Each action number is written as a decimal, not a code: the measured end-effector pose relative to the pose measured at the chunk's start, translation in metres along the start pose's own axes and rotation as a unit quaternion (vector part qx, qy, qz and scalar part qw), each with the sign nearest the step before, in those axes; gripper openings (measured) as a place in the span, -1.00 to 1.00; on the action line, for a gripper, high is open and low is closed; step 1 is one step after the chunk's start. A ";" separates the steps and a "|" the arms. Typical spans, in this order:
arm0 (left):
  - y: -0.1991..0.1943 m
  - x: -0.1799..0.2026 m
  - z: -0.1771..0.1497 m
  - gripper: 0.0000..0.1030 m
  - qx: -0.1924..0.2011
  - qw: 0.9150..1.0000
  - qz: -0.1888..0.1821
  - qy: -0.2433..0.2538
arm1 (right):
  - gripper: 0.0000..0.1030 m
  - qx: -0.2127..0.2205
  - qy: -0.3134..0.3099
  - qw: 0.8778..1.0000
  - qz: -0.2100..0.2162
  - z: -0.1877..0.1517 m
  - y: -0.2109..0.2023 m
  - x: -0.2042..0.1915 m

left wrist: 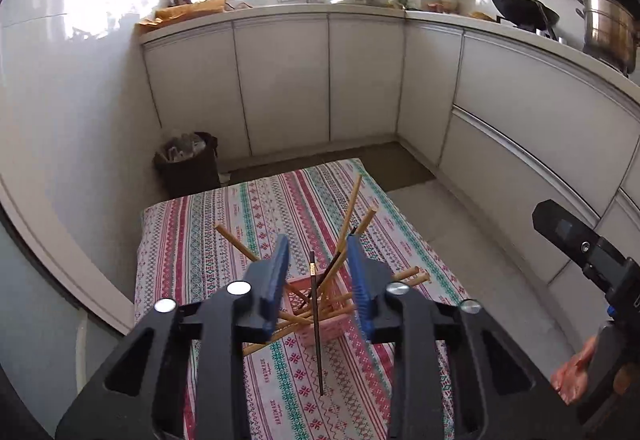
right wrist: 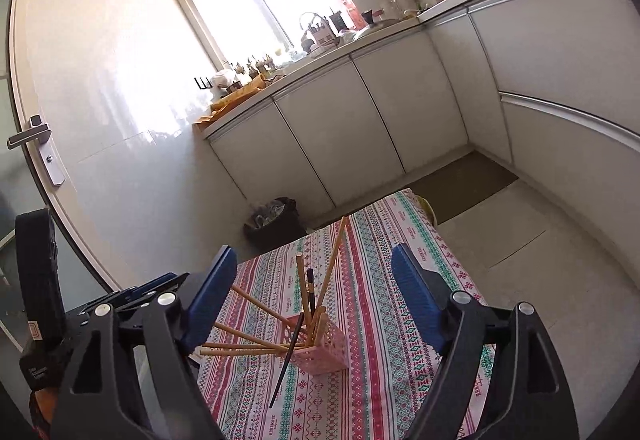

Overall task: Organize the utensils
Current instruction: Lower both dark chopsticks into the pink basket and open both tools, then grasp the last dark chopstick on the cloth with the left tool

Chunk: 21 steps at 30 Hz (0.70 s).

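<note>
Patterned tablecloth carries a pink perforated plastic basket below both grippers; left gripper stands parted with a slim, stiff, light black chopstick untouched between its pads, best taken mid-shaft; right gripper wide, empty.

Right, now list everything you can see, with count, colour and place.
basket: one, pink, on the tablecloth
wooden chopsticks: several, tan, splayed out of the basket
black chopstick: one clear, leaning on the basket, tip on the cloth
tablecloth: one, red, green and white stripes
bin: one, dark, floor by the wall
cabinets: white, under the counter
wok: one, black, on the counter
pot: one, steel, beside the wok
left gripper: black, blue pads, open
right gripper: black, blue pads, open
hand: one, on the right gripper's handle
</note>
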<state>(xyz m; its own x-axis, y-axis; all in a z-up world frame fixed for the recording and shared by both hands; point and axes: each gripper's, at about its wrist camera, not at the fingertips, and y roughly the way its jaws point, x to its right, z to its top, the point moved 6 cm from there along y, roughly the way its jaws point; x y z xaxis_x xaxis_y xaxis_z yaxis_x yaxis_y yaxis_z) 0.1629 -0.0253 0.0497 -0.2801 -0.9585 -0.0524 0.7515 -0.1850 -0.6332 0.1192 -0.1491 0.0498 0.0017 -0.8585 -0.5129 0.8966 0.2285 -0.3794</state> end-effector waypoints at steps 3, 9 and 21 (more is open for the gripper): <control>0.002 0.007 -0.008 -0.96 -0.009 1.000 -0.018 0.015 | 0.51 -0.011 0.010 1.000 -0.003 -0.007 0.007 0.014; 0.020 0.019 -0.064 -0.98 -0.105 0.992 -0.037 0.060 | 0.51 -0.044 0.037 0.998 -0.018 -0.013 0.017 0.045; 0.101 -0.010 -0.137 -0.38 -0.306 0.951 -0.006 -0.035 | 0.51 -0.078 0.043 0.996 -0.026 -0.019 0.025 0.057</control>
<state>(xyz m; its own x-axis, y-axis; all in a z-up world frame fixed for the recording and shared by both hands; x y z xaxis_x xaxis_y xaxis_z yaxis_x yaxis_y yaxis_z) 0.1601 -0.0044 -0.1201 -0.2287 -0.9735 -0.0046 0.2542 -0.0552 -0.9656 0.1333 -0.1835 -0.0039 -0.0882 -0.8297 -0.5511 0.8146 0.2584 -0.5193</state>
